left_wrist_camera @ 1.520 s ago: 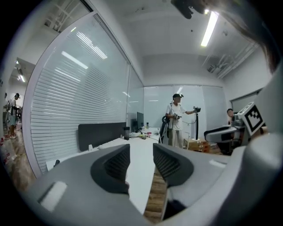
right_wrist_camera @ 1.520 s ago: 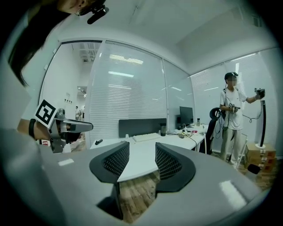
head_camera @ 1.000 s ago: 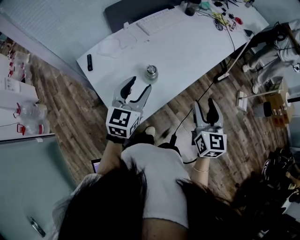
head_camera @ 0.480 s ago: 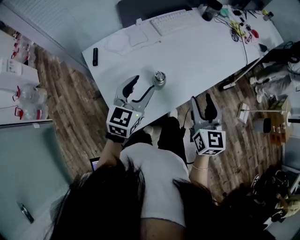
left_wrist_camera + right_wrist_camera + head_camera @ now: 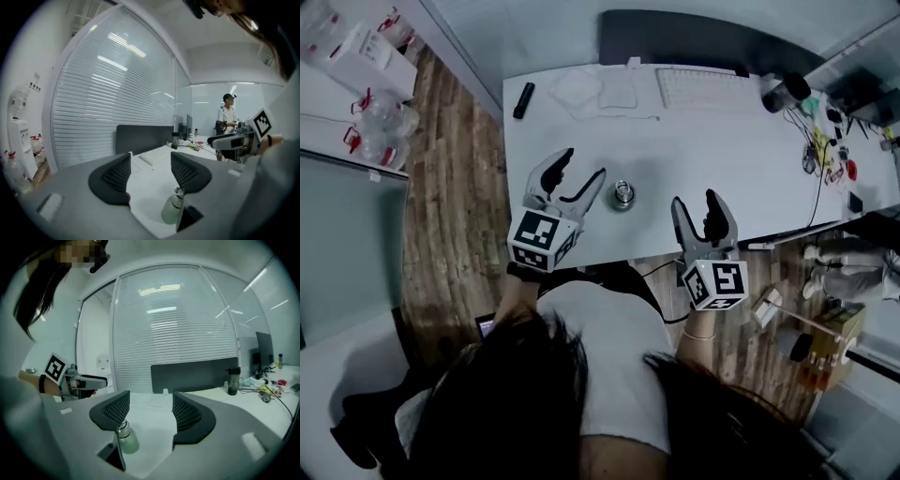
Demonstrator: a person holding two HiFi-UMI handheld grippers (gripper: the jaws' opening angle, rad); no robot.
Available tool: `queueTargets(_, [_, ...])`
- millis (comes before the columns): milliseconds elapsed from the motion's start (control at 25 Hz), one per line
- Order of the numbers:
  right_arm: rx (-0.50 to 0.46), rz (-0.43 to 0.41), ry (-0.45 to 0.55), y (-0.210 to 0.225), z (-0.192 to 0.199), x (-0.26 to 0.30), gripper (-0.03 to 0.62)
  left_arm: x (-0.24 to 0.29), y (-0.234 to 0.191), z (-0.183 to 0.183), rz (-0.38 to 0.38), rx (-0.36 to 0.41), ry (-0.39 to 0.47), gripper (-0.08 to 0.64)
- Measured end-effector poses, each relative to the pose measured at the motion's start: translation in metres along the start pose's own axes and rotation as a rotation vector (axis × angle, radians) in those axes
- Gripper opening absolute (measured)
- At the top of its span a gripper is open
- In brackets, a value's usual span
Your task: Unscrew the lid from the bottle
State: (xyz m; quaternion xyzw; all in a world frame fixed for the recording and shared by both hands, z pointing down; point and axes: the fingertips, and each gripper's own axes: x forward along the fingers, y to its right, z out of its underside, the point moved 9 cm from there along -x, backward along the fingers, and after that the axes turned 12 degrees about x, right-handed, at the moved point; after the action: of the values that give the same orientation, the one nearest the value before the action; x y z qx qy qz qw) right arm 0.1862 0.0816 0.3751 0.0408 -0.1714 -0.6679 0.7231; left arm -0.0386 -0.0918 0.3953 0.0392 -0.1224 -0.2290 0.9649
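Observation:
A small pale green bottle with a silver lid stands upright on the white table, near its front edge. My left gripper hovers just left of it, my right gripper just right of it. Neither touches the bottle. Both have just been opening their jaws and stand open with nothing between them. In the left gripper view the bottle peeks out low beside the right jaw. In the right gripper view the bottle stands partly behind the left jaw.
At the table's back lie a keyboard, a clear sheet, a black marker, a dark tumbler and tangled cables. A dark panel rises behind. Water jugs stand on the floor at the left. A person stands far off.
Both grippers have come forward over the table. The right one left the floor side and now flanks the bottle's right. The jaws of both stand wider.

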Motion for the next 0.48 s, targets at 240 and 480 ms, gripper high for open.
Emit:
queueTargets(240, [-0.036, -0.217, -0.058, 0.018, -0.017, 0.044, 0.276, -0.004, -0.002, -0.004, -0.186, -0.030, -0.024, 0.297])
queueTargets(480, [-0.056, -0.380, -0.104, 0.023, -0.021, 0.071, 0.282, -0.019, 0.007, 0.002, -0.328, -0.064, -0.052, 0.299])
